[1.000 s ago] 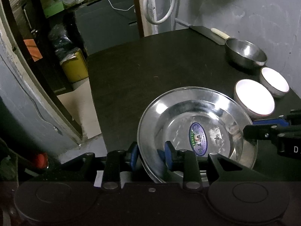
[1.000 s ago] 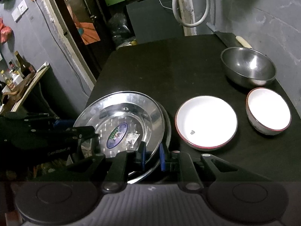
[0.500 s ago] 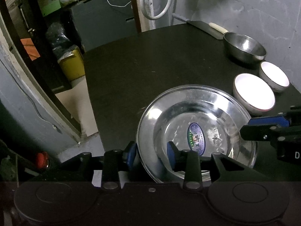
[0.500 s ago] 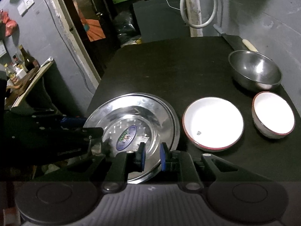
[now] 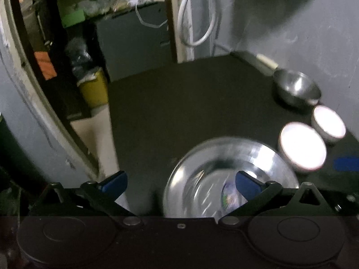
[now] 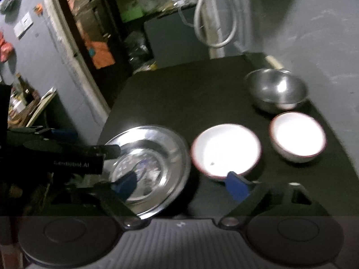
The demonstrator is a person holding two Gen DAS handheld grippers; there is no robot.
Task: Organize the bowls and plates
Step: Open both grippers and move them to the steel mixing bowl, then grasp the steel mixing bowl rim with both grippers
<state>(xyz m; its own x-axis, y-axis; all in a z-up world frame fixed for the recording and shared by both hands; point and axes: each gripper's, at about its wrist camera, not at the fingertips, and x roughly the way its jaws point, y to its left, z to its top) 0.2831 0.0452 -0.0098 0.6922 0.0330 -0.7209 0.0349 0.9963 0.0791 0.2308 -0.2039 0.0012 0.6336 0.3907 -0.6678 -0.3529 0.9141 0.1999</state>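
A shiny steel plate (image 5: 231, 179) (image 6: 152, 161) with a sticker lies flat on the black table (image 5: 179, 103). My left gripper (image 5: 180, 182) has its jaws opening wide; the plate's near left rim is between them, untouched. My right gripper (image 6: 181, 185) is opening too, and spans the plate's right rim without pressing on it. Right of the plate stand a wide white red-rimmed bowl (image 6: 225, 150) (image 5: 301, 148), a smaller white bowl (image 6: 297, 134) (image 5: 328, 124) and a steel bowl (image 6: 277, 89) (image 5: 296, 88). The left gripper's body (image 6: 67, 154) shows in the right wrist view.
A knife with a pale handle (image 5: 264, 59) lies at the table's back by the grey wall. The table's left edge drops to the floor, where a yellow bin (image 5: 93, 89) stands. A white cable (image 5: 197, 22) hangs at the back.
Both grippers were shut on the steel plate's rim and have sprung wide, letting it go on the table. The right gripper has drawn back a little.
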